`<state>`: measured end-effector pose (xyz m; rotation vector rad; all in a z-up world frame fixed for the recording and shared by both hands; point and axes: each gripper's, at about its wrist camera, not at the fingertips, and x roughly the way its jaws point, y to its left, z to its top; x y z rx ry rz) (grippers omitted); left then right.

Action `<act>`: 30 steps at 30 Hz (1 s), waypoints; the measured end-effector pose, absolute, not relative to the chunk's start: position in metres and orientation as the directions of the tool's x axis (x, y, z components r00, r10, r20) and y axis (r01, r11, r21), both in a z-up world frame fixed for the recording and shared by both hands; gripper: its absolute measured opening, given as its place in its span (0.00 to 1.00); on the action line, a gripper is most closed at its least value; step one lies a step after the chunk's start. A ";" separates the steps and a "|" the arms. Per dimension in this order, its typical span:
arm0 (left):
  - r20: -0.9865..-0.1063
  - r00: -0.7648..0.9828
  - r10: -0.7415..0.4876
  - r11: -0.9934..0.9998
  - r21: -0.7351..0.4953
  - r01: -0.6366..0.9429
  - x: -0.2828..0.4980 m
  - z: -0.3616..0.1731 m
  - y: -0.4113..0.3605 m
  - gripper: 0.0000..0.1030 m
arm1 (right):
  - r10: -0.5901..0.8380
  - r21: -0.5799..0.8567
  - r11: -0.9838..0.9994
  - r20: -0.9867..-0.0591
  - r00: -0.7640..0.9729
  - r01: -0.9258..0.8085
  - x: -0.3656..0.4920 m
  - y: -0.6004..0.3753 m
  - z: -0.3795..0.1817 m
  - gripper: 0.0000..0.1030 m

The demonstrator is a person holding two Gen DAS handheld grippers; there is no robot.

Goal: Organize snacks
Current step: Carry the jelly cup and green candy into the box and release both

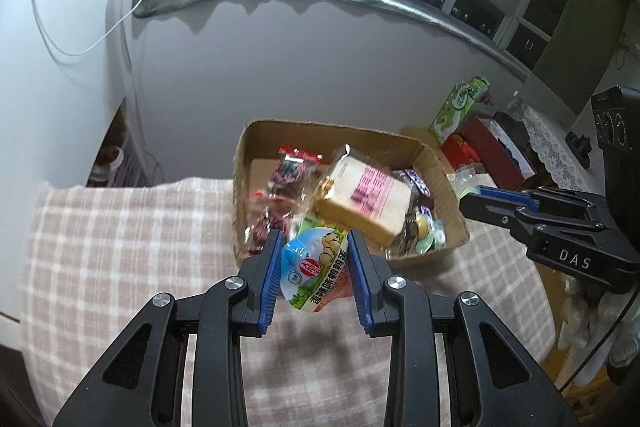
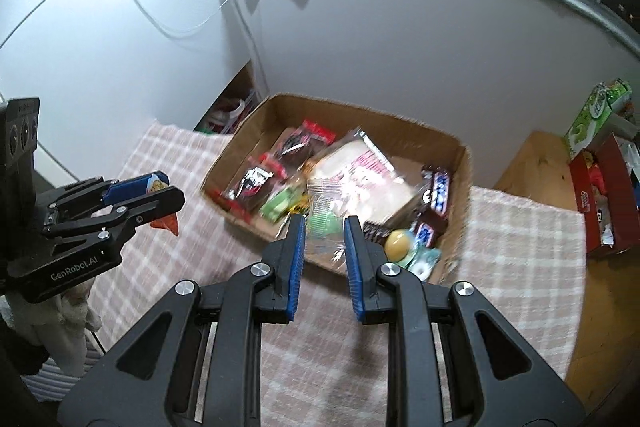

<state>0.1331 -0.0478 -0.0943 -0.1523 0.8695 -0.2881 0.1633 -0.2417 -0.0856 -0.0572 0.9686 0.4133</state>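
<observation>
Snack pouch (image 1: pixel 314 269): white/blue/green with red logo and Chinese print, pinched between blue pads, held above the checked cloth just short of the cardboard box (image 1: pixel 436 151). Same pouch partly visible from the right wrist view (image 2: pixel 158 187), orange-red corner hanging below the jaws.

Box open-topped, sitting on the cloth, holding a loose pile:
- wrapped sandwich bread (image 1: pixel 366 201), pink label, tilted on top
- red-and-black packets (image 1: pixel 288 171) stacked along the left side
- dark blue-white wrapped bars (image 2: pixel 438 193) at the right wall
- green packet (image 2: pixel 280 205) near the front
- yellow round item (image 2: pixel 398 243) in the front right corner
- clear bag with green contents (image 2: pixel 324 221) at the front edge, blurred
</observation>
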 end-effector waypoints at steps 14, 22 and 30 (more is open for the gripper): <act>-0.757 0.576 -0.309 0.950 -0.220 0.221 0.185 -0.101 -0.071 0.29 | 0.294 0.147 0.940 -0.807 0.511 -0.308 0.205 -0.256 -0.084 0.20; -0.777 0.557 -0.292 0.955 -0.208 0.210 0.208 -0.111 -0.076 0.29 | 0.273 0.136 0.944 -0.831 0.484 -0.299 0.226 -0.256 -0.102 0.20; -0.784 0.551 -0.286 0.956 -0.192 0.224 0.214 -0.113 -0.080 0.29 | 0.281 0.154 0.943 -0.844 0.456 -0.295 0.230 -0.257 -0.112 0.20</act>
